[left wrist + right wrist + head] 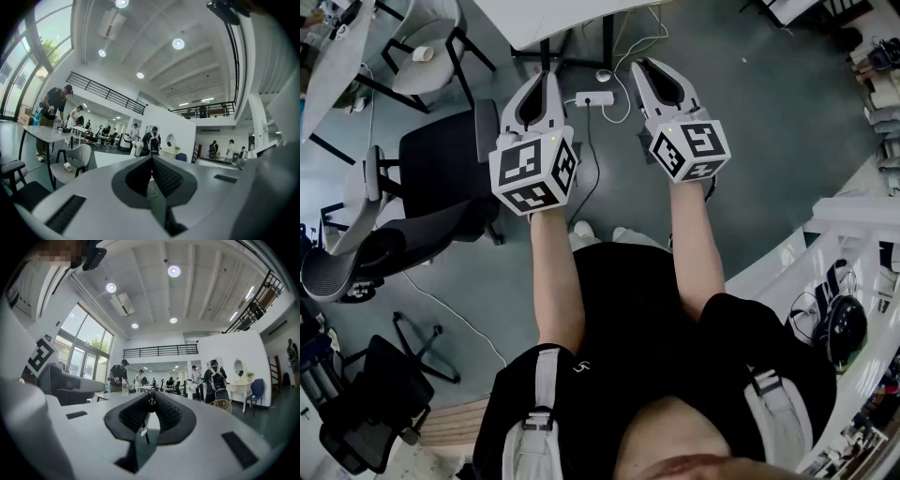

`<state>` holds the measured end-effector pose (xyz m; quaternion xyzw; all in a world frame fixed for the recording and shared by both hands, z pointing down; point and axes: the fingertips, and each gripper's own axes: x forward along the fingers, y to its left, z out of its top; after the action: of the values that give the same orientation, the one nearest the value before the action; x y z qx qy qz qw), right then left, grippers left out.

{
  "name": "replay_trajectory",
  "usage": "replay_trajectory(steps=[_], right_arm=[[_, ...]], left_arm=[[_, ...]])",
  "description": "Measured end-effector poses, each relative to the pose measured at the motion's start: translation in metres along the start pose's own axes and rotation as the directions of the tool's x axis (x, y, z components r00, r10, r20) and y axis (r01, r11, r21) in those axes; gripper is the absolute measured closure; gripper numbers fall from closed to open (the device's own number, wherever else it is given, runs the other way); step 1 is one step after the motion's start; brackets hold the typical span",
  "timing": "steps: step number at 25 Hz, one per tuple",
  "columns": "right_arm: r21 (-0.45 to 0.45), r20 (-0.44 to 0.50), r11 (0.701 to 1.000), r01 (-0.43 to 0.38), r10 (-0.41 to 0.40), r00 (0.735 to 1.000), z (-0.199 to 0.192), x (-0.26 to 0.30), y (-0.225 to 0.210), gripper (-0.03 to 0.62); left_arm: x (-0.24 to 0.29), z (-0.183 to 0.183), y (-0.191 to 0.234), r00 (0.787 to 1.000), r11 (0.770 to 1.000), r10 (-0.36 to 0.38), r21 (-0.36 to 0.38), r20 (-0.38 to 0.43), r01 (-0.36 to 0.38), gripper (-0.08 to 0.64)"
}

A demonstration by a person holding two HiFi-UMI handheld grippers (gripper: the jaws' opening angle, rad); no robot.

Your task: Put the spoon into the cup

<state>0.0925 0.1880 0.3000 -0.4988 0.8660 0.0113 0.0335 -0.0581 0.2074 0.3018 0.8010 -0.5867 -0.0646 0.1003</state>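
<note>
The task is not under way yet; I judge this to be the stage before any reach. Both arms are stretched forward, level and side by side above the grey floor [750, 141]. The left gripper [547, 79] has its fingers [165, 177] pressed together at the tips with nothing between them. The right gripper [640, 66] is the same: its fingers [167, 412] meet at the tips and pinch nothing.

No view shows the spoon, and none shows a counter carrying it. A small pale cup [68, 166] lies on its side on a chair seat at the far left. I cannot tell whether it is the cup the task means. A white power strip [593, 97] lies on the floor just beyond the grippers, and a black office chair [441, 159] stands to the left.

The next move calls for finding the spoon first, then spreading one gripper's fingers before closing in on its handle.
</note>
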Motion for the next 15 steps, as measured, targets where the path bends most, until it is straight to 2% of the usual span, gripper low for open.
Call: replay_trajectory(steps=[10, 15], right_arm=[[-0.001, -0.016, 1.000, -0.005, 0.005, 1.000, -0.005, 0.004, 0.010, 0.543], [0.005, -0.026, 1.000, 0.019, -0.019, 0.999, -0.011, 0.008, 0.009, 0.543]], left_arm=[[-0.004, -0.003, 0.010, 1.000, 1.000, 0.008, 0.015, -0.021, -0.007, 0.548], [-0.001, -0.009, 0.015, 0.999, 1.000, 0.005, 0.016, -0.032, -0.004, 0.548]])
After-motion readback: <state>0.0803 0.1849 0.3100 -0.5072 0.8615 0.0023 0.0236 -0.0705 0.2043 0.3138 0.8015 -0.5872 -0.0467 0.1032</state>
